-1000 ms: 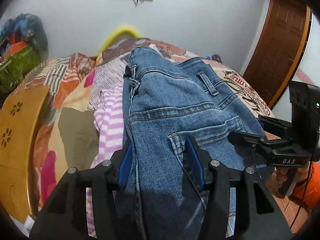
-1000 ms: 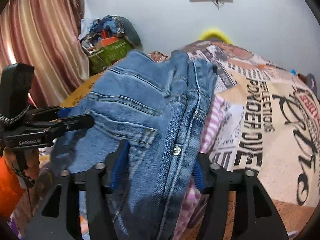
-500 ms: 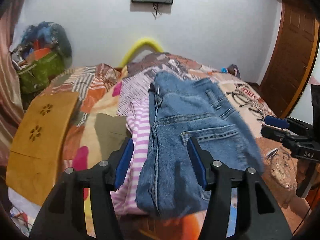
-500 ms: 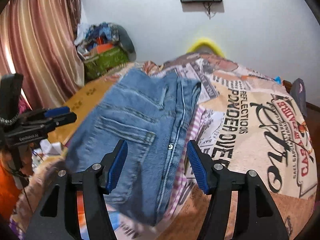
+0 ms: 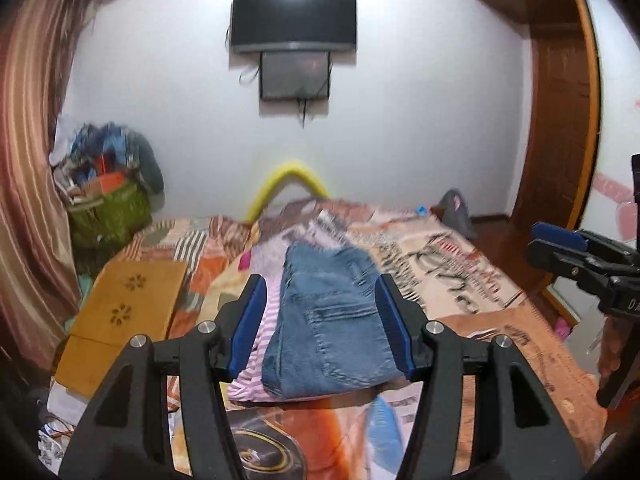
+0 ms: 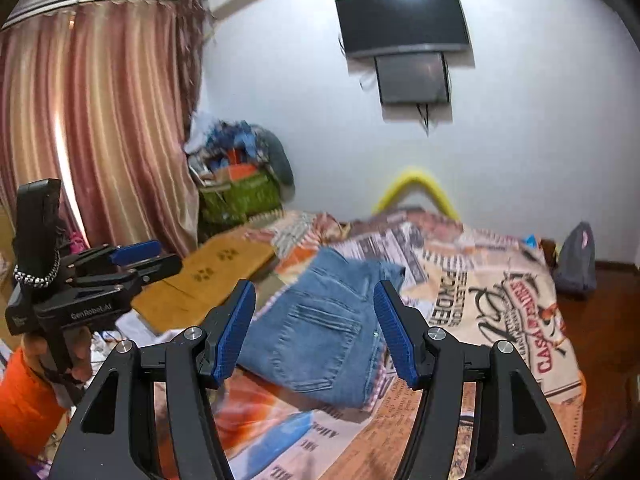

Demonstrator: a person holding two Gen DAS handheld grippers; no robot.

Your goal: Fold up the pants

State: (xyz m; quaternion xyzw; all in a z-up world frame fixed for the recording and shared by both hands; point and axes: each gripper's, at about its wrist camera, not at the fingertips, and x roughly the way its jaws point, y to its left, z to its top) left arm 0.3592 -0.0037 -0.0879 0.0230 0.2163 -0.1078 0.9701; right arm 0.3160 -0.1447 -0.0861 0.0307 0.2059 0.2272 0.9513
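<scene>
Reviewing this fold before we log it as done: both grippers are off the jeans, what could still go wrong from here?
1. The folded jeans lie partly on a pink striped garment, not flat on the bedspread; the stack may slump or unfold.
2. Their near edge sits close to the bed's front edge, so they could slide off.
3. The left gripper and right gripper are open and near; a careless move could snag the denim.

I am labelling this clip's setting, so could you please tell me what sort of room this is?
Most likely a bedroom: the folded jeans lie on a bed with a printed cover, a television hangs on the wall, and curtains hang to one side.
</scene>
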